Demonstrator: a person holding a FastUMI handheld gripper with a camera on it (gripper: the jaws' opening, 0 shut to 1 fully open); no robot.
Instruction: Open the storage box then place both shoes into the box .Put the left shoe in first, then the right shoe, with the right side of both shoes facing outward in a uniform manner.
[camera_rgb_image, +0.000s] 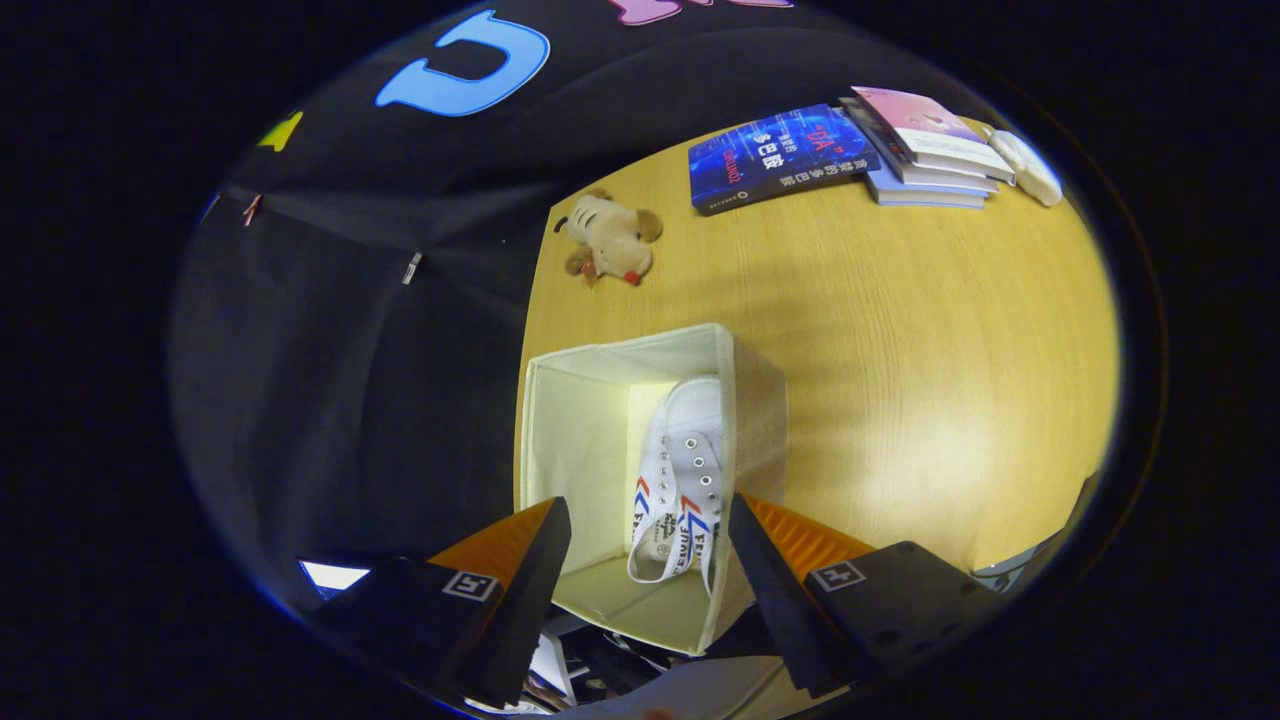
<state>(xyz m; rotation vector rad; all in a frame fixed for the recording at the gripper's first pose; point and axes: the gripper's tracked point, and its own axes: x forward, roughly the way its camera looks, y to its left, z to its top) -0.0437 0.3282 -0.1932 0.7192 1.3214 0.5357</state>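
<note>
- Surface (900, 330): a light wooden top set against a black cloth wall. At its far edge lie a plush dog (610, 240), a blue book (780, 157), a small stack of books (930, 150) and a pale oblong object (1028, 168) that is too small to identify.
- Storage box (560, 420): a cream fabric box at the near edge of the surface. Its top is open and the interior is fully exposed. Judgement: the opening step is complete.
- Contents: one white shoe (680, 480) stands inside, leaning against the box wall that faces the bare part of the surface. The toe points away from the tool, and the eyelets and the tongue with its red and blue marks face up. The remaining floor of the box beside it is bare.
- Shoe identity: the frame does not settle whether this is the left or the right shoe, nor which side faces outward. By the task order it is presumably the left one.
- Tool (650, 560): it hovers above the near end of the box with its fingers spread apart, one on each side of the shoe's heel end. Neither finger presses on the shoe, so the tool is released and carries nothing.
- Progress: roughly halfway. Box open, first shoe placed.
- Remaining: fetch the second shoe, set it in the free space beside the first, and match its orientation.
</note>
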